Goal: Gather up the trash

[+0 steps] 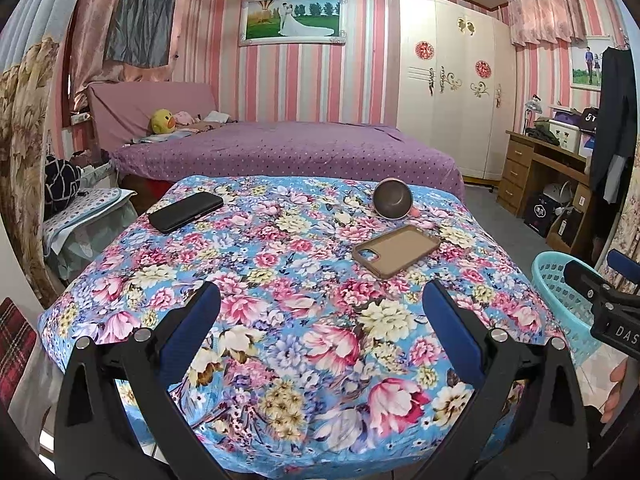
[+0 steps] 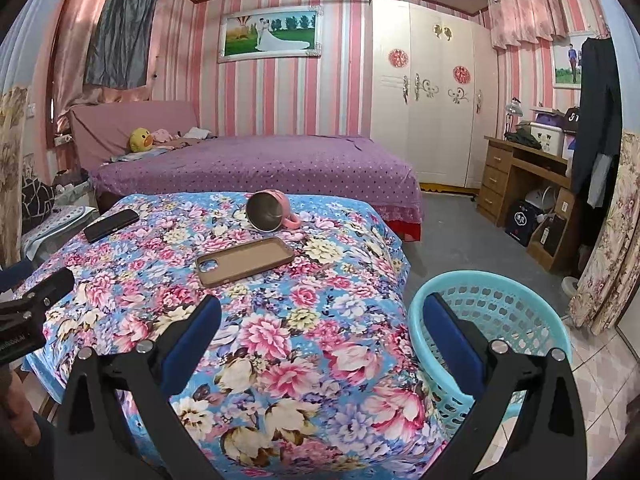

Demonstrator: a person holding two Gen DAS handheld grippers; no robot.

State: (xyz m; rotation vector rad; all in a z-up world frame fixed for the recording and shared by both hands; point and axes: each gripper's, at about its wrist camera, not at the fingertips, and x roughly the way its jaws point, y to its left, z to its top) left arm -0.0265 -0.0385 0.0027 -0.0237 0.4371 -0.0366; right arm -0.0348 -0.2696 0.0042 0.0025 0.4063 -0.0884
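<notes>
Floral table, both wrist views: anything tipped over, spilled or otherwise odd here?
The pink mug lies on its side near the far edge of the floral table, mouth toward the camera, handle resting on the cloth. No spill shows. The brown phone case lies empty, inside up. The black phone lies flat.

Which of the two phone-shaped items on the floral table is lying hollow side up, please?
The brown phone case, nearer the tipped pink mug; the black phone is solid.
</notes>
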